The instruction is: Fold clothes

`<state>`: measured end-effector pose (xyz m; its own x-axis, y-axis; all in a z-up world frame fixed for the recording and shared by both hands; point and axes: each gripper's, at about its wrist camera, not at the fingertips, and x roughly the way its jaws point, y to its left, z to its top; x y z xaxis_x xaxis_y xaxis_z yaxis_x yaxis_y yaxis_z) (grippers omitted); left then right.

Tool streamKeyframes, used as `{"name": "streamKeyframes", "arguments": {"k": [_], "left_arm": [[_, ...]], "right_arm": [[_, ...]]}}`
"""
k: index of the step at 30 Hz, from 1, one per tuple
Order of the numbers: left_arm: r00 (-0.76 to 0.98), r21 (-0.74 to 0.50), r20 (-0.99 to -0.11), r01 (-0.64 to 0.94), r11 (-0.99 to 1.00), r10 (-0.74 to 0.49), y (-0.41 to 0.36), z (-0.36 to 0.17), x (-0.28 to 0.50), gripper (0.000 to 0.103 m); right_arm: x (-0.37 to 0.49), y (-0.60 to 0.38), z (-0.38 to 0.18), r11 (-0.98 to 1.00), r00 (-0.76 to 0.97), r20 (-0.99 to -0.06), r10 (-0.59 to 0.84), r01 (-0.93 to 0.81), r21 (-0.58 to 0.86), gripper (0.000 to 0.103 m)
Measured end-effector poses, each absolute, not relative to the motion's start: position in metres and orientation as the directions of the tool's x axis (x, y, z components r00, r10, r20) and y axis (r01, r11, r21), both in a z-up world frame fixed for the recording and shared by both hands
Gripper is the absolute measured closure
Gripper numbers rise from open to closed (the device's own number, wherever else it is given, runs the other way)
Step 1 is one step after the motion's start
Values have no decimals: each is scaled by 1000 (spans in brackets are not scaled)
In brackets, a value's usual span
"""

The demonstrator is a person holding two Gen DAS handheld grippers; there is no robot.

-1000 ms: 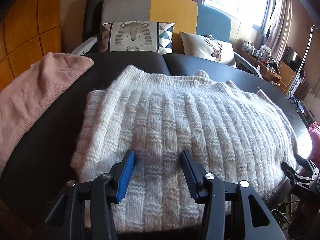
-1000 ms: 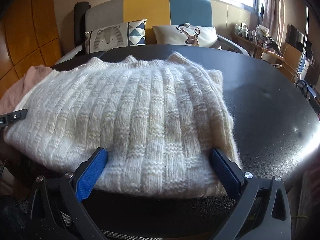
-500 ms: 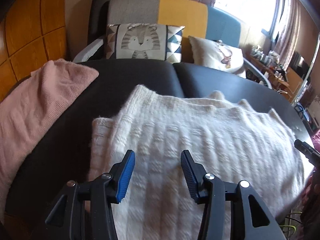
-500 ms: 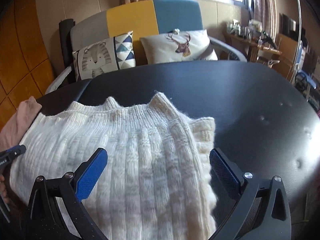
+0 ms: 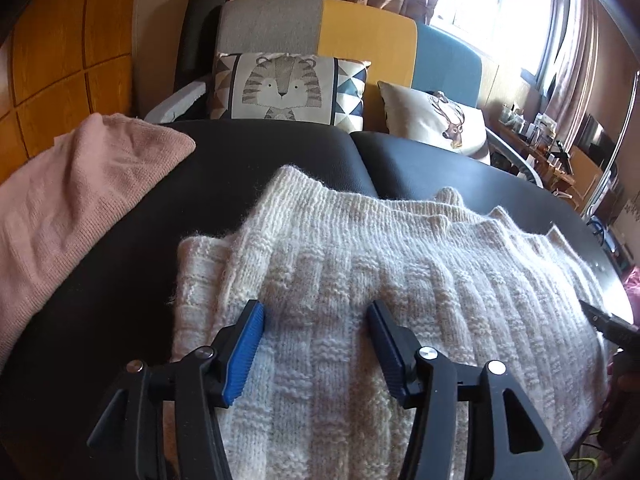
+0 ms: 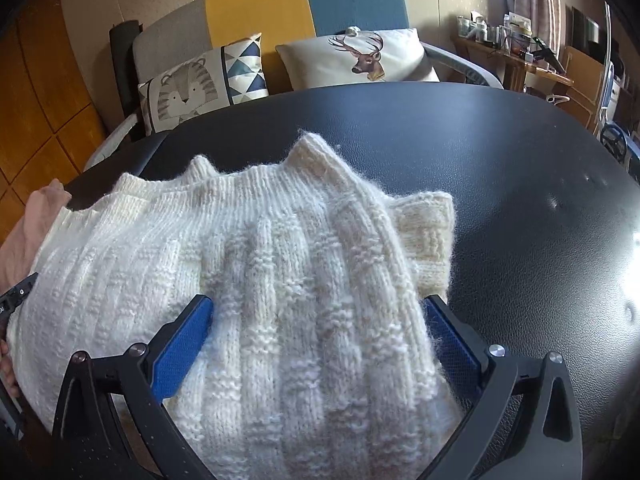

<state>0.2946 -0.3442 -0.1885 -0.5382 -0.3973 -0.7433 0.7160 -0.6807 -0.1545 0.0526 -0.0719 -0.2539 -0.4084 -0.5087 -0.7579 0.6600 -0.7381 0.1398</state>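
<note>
The left hand-held gripper [image 5: 316,312] is hovering with its jaws moderately apart over a folded cream knit sweater [image 5: 400,280]. The right hand-held gripper [image 6: 318,308] is spreading wide, straddling the sweater's right portion. The sweater is lying on the black bench [image 6: 520,184], long axis running left-right, ribbed edge pointing away. Farther left, a pink garment [image 5: 80,200] is resting.

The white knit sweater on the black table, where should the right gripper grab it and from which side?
Probably the near right corner of the white sweater, coming in low from the near table edge. The layers stack thick there, and the open right gripper already straddles that edge, so it can close on every layer.
</note>
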Motion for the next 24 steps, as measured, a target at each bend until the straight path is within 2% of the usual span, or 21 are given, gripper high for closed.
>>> {"name": "streamKeyframes", "arguments": {"k": [5,10,14,16,24], "left_arm": [[-538,-181,-748,729,-661,-388,-348,-172,299,48],[-540,-165,-742,721,-673,-397,-356,-165,286,48],[-501,-130,-774,724,-678,-387,-365,-178,272,48],[-504,-155,-782,727,-669,-366,-371,-186,273,48],[-557,-186,-748,698,-692,-361,-372,-194,279,44]], "right_arm": [[57,-71,-232,-769,-456,-738,-498,626,132,0],[68,-102,-207,-699,-439,-704,-558,706,114,0],[54,-125,-227,-699,-376,-773,-511,705,119,0],[46,-125,-242,-712,-348,-805,-481,691,128,0],[52,-114,-244,-698,-378,-781,-497,709,101,0]]}}
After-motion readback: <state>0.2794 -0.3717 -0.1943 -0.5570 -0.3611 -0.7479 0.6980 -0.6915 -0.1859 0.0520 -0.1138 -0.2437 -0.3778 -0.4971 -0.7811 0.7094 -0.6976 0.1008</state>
